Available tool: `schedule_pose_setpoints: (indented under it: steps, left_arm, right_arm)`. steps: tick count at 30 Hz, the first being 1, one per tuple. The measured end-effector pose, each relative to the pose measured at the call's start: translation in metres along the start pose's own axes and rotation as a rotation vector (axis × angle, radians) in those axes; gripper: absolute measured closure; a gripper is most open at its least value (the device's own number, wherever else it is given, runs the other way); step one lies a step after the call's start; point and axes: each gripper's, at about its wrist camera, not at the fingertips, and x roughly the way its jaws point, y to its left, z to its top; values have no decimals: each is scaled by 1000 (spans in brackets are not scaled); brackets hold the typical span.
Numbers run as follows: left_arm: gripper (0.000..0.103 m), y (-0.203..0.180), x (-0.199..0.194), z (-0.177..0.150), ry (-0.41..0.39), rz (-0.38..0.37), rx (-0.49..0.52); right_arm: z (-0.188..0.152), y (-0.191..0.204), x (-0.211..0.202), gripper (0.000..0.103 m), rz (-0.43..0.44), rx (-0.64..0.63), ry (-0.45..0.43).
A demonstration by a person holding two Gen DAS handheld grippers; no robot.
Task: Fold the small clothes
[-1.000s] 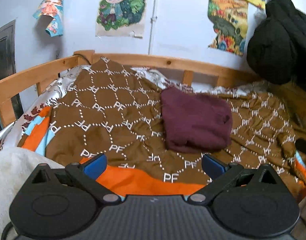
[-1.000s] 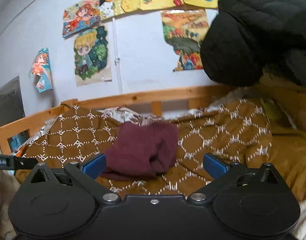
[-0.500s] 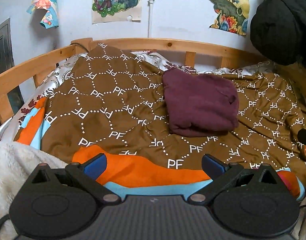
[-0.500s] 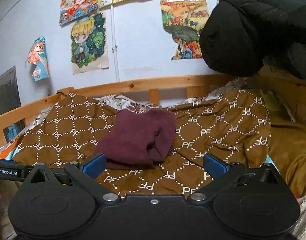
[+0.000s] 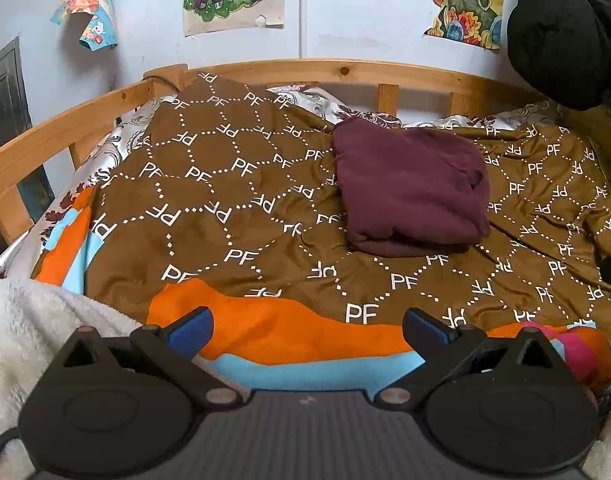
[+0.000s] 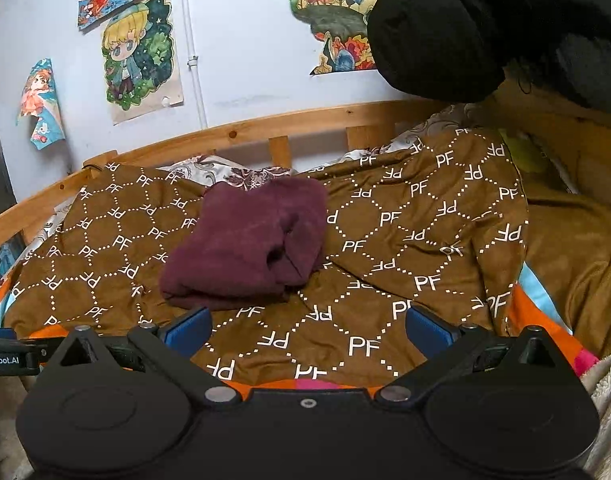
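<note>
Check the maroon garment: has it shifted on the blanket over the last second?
No. The maroon garment keeps its place on the brown blanket below the wooden rail; only the cameras tilted downward.

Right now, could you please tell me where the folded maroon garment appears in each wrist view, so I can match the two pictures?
Left wrist: the maroon garment lies right of centre on the brown PF blanket.
Right wrist: the same garment lies left of centre, just beyond the left fingertip.
Shared landmark: the wooden bed rail behind it.
</note>
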Motion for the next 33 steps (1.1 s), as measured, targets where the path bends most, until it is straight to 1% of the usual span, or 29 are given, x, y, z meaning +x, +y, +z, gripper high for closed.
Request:
schedule_pose_setpoints:
  steps: [33]
  left_arm:
    - [1, 0, 1, 0, 3, 3, 3]
  right_arm:
    - [0, -3, 3, 1, -4, 12, 10]
